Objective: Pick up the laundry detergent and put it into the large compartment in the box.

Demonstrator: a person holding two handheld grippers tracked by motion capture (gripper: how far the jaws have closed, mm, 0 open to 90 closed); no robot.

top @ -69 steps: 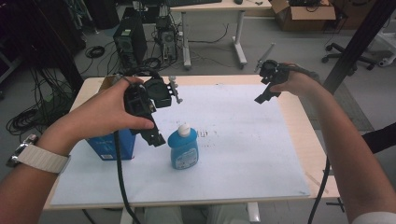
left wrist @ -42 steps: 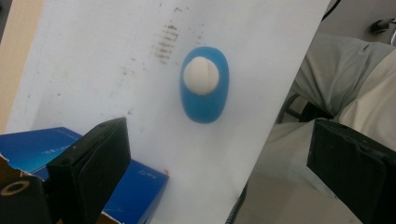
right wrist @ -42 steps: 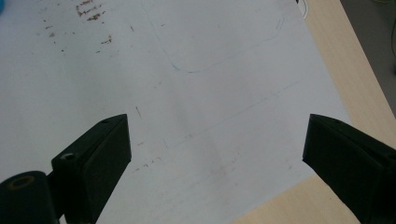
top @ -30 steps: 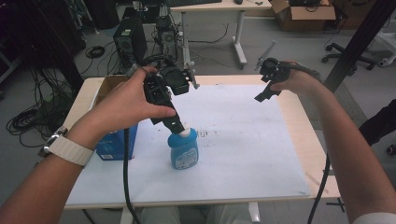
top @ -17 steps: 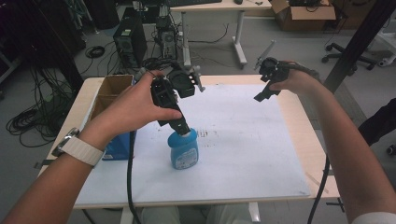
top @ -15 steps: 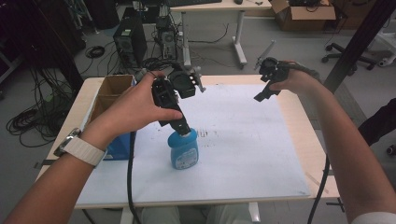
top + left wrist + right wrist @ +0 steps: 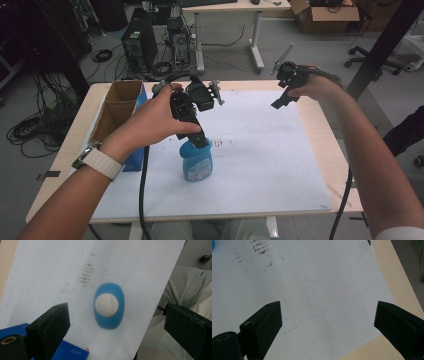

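A blue bottle (image 7: 197,163) with a white cap (image 7: 106,305) stands upright on the white sheet (image 7: 260,150) near the table's middle. My left gripper (image 7: 199,141) hangs straight above it, pointing down. In the left gripper view the left gripper (image 7: 116,313) is open wide, with the cap centred between the jaws and untouched. My right gripper (image 7: 280,102) is held in the air over the back right of the sheet. In the right gripper view the right gripper (image 7: 328,311) is open with nothing but bare sheet (image 7: 322,287) between its jaws.
An open blue cardboard box (image 7: 120,115) stands at the table's left side, and its corner (image 7: 72,353) lies close to the bottle. The wooden table edge (image 7: 327,145) borders the sheet on the right. Computers, cables and chairs stand on the floor beyond the table.
My left gripper has travelled right and forward from over the blue box to directly above the bottle's cap. The right gripper has stayed where it was.
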